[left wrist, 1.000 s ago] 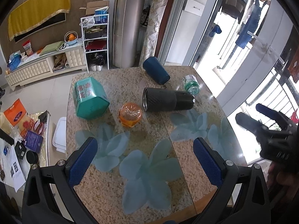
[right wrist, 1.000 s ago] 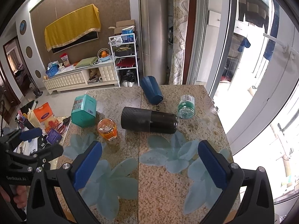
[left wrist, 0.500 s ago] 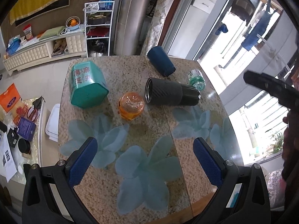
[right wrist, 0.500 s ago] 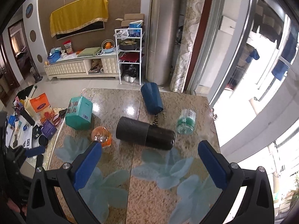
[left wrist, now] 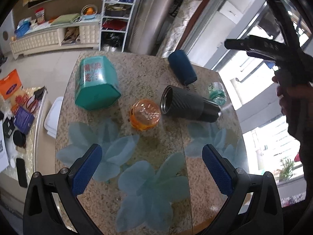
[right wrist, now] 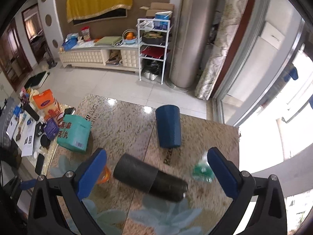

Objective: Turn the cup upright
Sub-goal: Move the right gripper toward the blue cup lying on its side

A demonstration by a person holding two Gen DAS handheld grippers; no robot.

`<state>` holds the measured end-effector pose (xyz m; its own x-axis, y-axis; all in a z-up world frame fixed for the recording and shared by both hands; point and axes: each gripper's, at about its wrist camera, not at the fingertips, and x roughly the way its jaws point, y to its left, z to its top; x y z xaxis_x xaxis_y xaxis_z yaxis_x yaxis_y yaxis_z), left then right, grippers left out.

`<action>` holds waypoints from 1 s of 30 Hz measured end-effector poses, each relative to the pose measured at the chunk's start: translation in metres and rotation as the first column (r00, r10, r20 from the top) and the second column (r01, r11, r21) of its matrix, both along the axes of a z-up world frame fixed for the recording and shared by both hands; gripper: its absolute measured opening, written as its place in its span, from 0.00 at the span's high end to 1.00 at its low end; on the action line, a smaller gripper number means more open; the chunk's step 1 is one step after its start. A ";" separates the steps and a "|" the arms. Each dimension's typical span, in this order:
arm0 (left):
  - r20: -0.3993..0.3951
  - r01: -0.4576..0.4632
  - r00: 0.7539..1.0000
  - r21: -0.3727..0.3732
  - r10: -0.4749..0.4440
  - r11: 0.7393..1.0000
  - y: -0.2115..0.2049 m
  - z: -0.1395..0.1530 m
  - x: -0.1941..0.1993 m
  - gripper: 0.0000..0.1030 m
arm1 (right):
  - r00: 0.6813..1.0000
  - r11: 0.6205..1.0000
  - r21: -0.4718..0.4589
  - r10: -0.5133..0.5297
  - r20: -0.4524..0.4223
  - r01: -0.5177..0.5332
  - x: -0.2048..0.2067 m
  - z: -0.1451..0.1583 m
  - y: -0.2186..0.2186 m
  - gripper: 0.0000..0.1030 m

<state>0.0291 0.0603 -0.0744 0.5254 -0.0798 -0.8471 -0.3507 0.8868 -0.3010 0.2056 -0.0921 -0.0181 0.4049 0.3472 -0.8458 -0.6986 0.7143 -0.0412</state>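
A black ribbed cup point(left wrist: 187, 104) lies on its side mid-table, its open mouth facing left; it also shows in the right wrist view point(right wrist: 150, 178). A dark blue cup point(left wrist: 182, 69) lies on its side behind it, also in the right wrist view point(right wrist: 168, 126). My left gripper point(left wrist: 152, 170) is open and empty over the near part of the table. My right gripper point(right wrist: 156, 168) is open and empty, raised above the black cup, which sits between its fingers in view. The right gripper also shows from the side, high at the right, in the left wrist view point(left wrist: 260, 46).
A teal box point(left wrist: 95, 86), an orange lidded jar point(left wrist: 145, 114) and a green-capped clear bottle point(left wrist: 217, 94) share the stone table point(left wrist: 125, 205). A low side table with clutter point(left wrist: 17, 117) stands left. A window wall lies right.
My right gripper has risen and moved forward over the table toward the cups. My left gripper has tilted and shifted slightly. The cups have not moved.
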 end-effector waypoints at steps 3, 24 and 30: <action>-0.024 -0.030 0.999 0.006 0.030 1.000 0.003 -0.009 0.001 0.00 | 0.999 0.999 -0.036 0.037 -0.020 -0.037 0.019 -0.016 0.016 0.00; -0.131 -0.162 0.977 0.041 0.166 0.986 0.002 -0.059 0.012 0.00 | 0.974 0.969 -0.226 0.053 -0.218 -0.103 0.121 -0.118 0.049 0.00; -0.183 -0.169 0.968 0.041 0.174 0.985 0.000 -0.073 0.011 0.00 | 0.959 0.970 -0.226 0.017 -0.284 -0.084 0.144 -0.144 0.054 0.00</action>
